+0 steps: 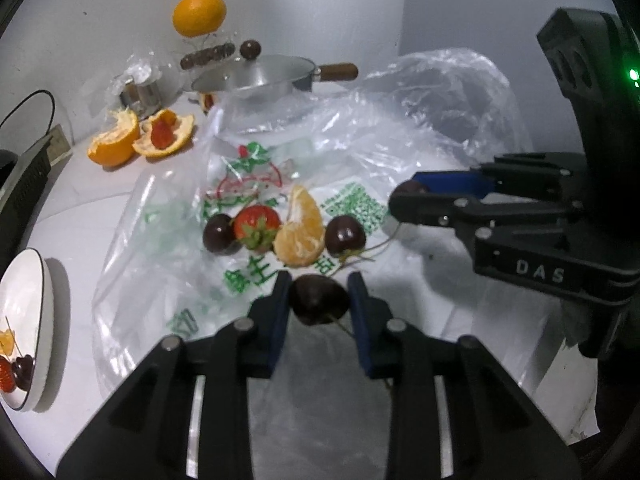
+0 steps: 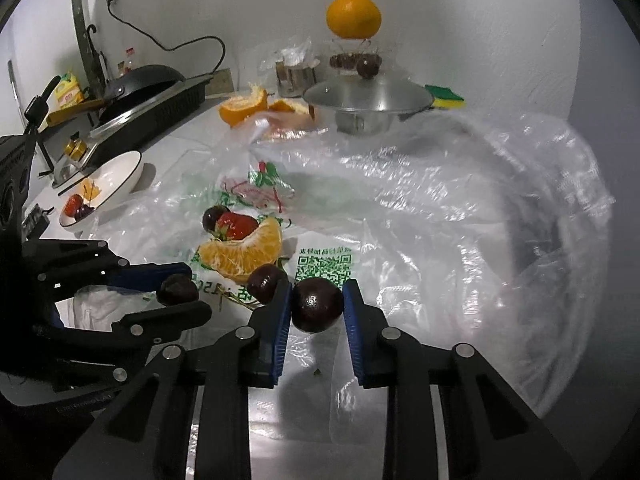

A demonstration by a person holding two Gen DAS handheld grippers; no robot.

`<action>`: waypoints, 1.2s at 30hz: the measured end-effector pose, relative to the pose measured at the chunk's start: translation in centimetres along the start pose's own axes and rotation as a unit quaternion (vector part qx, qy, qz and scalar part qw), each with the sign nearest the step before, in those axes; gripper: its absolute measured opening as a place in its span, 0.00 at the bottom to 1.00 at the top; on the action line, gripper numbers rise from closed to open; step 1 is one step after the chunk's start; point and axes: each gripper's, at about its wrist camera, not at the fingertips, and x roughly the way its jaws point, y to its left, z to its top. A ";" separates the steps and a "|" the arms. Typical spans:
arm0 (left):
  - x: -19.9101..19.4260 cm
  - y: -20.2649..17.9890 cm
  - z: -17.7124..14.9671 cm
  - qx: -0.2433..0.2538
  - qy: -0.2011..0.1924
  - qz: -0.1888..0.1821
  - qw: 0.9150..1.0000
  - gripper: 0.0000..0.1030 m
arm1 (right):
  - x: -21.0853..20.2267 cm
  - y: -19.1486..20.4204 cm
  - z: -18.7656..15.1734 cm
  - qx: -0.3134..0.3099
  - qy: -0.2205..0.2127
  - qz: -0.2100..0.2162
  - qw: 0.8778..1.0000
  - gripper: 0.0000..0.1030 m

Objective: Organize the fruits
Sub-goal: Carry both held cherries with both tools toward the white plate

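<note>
My left gripper (image 1: pixel 319 280) is shut on a dark cherry (image 1: pixel 318 300) just above the printed plastic bag (image 1: pixel 168 240). My right gripper (image 2: pixel 317 285) is shut on another dark cherry (image 2: pixel 317 307); in the left wrist view it comes in from the right side. On the bag beyond lie a strawberry (image 1: pixel 256 222), a peeled orange segment (image 1: pixel 302 232) and two more cherries (image 1: pixel 219 234) (image 1: pixel 345 234). A white plate (image 1: pixel 44 300) at the left edge holds a strawberry, a cherry and a piece of orange.
A lidded steel pot (image 1: pixel 256 76) stands at the back, with a whole orange (image 1: pixel 199 13) on a glass stand behind it. Orange peel (image 1: pixel 116 142) lies at the back left. A black pan (image 2: pixel 140 80) on a cooker and a sponge (image 2: pixel 444 98) sit by the wall.
</note>
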 end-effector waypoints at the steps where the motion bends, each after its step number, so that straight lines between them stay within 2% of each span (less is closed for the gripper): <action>1: -0.2 0.0 0.0 0.001 -0.002 0.000 1.000 0.28 | -0.3 0.1 0.1 -0.001 -0.003 -0.002 1.000 0.27; 20: -6.6 -0.3 0.7 0.019 -0.071 -0.001 0.997 0.28 | -5.9 3.3 1.0 -0.017 -0.052 -0.031 0.998 0.26; 36: -12.3 3.0 -1.5 0.002 -0.113 0.013 0.993 0.28 | -8.3 9.1 2.2 -0.045 -0.080 -0.030 0.995 0.27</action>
